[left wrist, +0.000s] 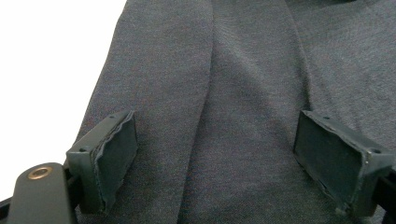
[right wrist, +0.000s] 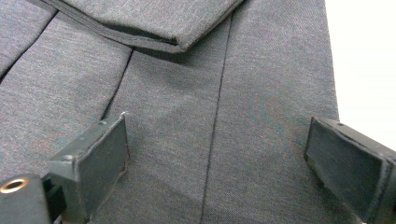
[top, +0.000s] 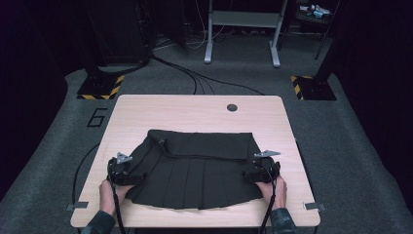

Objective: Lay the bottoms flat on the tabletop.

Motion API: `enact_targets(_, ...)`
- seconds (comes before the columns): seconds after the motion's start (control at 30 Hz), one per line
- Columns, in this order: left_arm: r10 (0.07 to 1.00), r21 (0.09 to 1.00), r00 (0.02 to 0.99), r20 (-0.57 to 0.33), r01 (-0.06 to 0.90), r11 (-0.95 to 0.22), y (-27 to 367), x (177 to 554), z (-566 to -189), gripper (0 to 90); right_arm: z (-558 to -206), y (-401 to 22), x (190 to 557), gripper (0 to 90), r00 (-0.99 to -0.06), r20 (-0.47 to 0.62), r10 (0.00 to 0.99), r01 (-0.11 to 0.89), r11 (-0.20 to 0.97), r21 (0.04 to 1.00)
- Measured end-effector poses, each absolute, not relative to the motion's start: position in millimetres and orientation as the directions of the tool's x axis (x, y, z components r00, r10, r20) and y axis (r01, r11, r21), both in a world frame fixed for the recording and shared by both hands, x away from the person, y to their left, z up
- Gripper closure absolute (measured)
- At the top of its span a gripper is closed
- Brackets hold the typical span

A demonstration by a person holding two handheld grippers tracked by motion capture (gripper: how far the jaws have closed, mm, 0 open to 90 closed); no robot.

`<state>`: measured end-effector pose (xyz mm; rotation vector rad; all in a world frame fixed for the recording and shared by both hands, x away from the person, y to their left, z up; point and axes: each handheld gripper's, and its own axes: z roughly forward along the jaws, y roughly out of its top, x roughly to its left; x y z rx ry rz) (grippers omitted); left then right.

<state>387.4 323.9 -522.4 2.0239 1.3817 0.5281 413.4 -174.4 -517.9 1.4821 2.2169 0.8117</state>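
— Two grippers, one in each of my hands, sit at the near edge of a pale wooden table point(top: 195, 109). How many garments?

— One: a dark pleated skirt point(top: 195, 168), matte woven cloth, lying flat in the table's near half, its upper part folded down over the pleats.

— And the tools?

— My left gripper point(left wrist: 215, 158) stands at the skirt's left edge, jaws spread wide over the fabric, pads point(left wrist: 116, 154) clear of it, nothing pinched. My right gripper point(right wrist: 217, 163) is released too, at the skirt's right edge, pleat seams running between its jaws.

— Anything around?

— One round grommet hole point(top: 232, 107) in the tabletop; beyond it, cables point(top: 195, 78) on grey carpet and a grey metal frame point(top: 242, 29). Two hazard-striped bases point(top: 100, 87) flank the floor.
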Motion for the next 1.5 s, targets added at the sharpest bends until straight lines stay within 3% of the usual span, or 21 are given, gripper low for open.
enact_targets(0.33,0.925,0.655,0.378,-0.025,0.705,-0.27,325.5,368.6,-513.5,13.7,-516.5,-174.5,397.3,7.2,-0.406,0.023,0.914,0.72,0.304,0.623)
enact_targets(0.57,0.92,0.728,0.39,-0.044,0.643,-0.238,317.6,365.9,-483.6,13.0,-499.2,-175.2,395.4,9.6,-0.404,0.037,0.914,0.695,0.281,0.662)
enact_targets(0.87,0.89,0.77,0.455,0.001,0.568,-0.291,281.5,405.2,-454.6,13.5,-479.2,-158.8,418.1,16.9,-0.429,0.025,0.903,0.648,0.288,0.705)
enact_targets(1.13,0.877,0.755,0.478,0.051,0.557,-0.347,251.9,446.5,-446.5,16.0,-486.4,-145.7,442.7,25.4,-0.424,0.015,0.905,0.68,0.308,0.666)
enact_targets(1.3,0.881,0.736,0.469,0.064,0.574,-0.359,248.8,459.4,-457.9,23.2,-495.0,-143.2,449.8,35.8,-0.406,0.032,0.913,0.71,0.293,0.64)
enact_targets(1.4,0.876,0.731,0.48,0.04,0.584,-0.353,253.3,458.2,-464.8,35.5,-501.5,-143.6,450.4,46.3,-0.395,0.033,0.918,0.72,0.288,0.631)
enact_targets(1.5,0.866,0.722,0.5,0.004,0.598,-0.349,257.6,455.1,-471.6,54.0,-504.6,-142.9,448.7,54.7,-0.401,0.039,0.915,0.715,0.286,0.638)
